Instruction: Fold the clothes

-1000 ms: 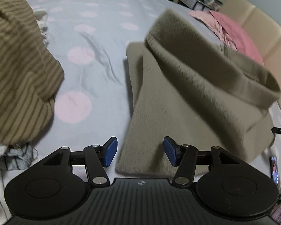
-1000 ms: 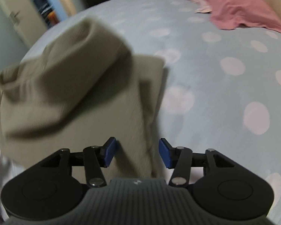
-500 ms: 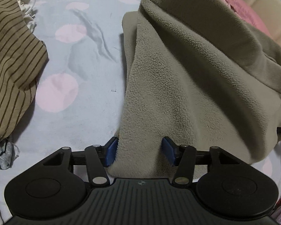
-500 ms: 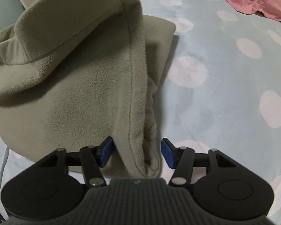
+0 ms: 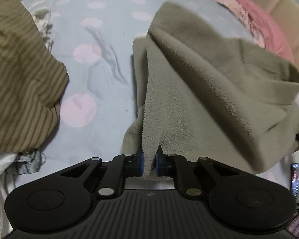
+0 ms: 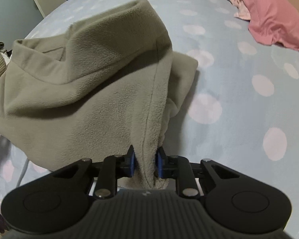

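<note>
A beige fleece garment lies half folded on a pale blue bed sheet with pink dots. My left gripper has its jaws closing onto the near left corner of the fleece, and the blue pads press on the cloth, pulling it up into a taut ridge. In the right wrist view the same fleece garment rises in a hump. My right gripper is closing on the seamed near right edge, with a thick fold pinched between its blue pads.
A brown striped garment lies piled at the left, with white and grey cloth under it. Pink bedding lies at the far right by a cream headboard. A phone sits at the bed's right edge.
Both grippers went from wide open around the fleece edge to pinched on it. Both have risen, and the near edge of the fleece has come up off the sheet with them.
</note>
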The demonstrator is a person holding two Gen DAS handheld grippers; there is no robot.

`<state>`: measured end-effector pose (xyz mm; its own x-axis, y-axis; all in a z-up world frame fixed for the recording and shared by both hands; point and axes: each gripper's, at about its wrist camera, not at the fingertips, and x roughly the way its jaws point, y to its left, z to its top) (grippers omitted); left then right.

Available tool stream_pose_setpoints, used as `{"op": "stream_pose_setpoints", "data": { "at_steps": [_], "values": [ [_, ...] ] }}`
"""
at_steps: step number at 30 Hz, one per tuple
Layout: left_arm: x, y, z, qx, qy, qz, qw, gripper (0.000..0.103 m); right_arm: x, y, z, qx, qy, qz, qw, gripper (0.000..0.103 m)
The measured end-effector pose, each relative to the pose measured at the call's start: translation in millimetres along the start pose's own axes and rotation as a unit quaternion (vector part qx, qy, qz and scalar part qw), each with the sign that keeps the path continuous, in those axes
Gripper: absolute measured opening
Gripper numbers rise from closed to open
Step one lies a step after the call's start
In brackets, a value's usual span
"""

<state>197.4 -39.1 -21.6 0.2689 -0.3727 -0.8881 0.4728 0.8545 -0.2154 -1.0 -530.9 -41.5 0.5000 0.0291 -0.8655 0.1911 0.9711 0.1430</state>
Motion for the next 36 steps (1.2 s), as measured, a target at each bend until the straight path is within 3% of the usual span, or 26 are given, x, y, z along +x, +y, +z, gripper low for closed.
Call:
{"op": "stream_pose_setpoints", "data": {
  "at_steps": [7, 13, 18, 23, 26, 31, 34, 36],
  "values": [
    [-45.8, 3.1, -15.2, 0.007, -0.018, 0.005, 0.9998, 0.008, -34.1, 20.0, -13.6, -0.026, -0.006, 0.026, 0.999, 0.021],
    [-83.7, 23.7, -71.8, 0.006, -0.006, 0.002, 1.0000, 0.008, -46.8, 40.5, -52.4, -0.059, 0.016, 0.052, 0.997, 0.021],
    [-87.3, 42.0, -118.3, -0.020, 0.013, -0.003, 0.9997, 0.008, -49.9, 57.1, -76.3, -0.086, 0.034, 0.067, 0.993, 0.021],
    [-73.3, 43.3, -128.7, -0.007, 0.027, 0.000, 0.9996, 0.010, -26.6, 63.2, -86.4, -0.107, 0.068, 0.040, 0.991, 0.023],
    [-80.7, 46.5, -131.8, -0.003, 0.017, 0.020, 0.9996, 0.013, -27.2, 65.6, -87.4, -0.113, 0.071, 0.023, 0.991, 0.028],
    [-108.5, 54.5, -125.2, 0.003, -0.050, 0.027, 0.9984, 0.013, -56.5, 73.2, -83.2, -0.140, 0.023, -0.025, 0.990, 0.029],
    [-114.6, 41.4, -115.2, 0.050, -0.079, 0.034, 0.9950, 0.016, -74.2, 75.3, -73.6, -0.154, -0.020, -0.013, 0.988, 0.029],
    [-114.3, 26.3, -107.9, 0.084, -0.093, 0.033, 0.9916, 0.023, -78.4, 85.6, -67.6, -0.184, -0.048, -0.016, 0.982, 0.036]
  ]
}}
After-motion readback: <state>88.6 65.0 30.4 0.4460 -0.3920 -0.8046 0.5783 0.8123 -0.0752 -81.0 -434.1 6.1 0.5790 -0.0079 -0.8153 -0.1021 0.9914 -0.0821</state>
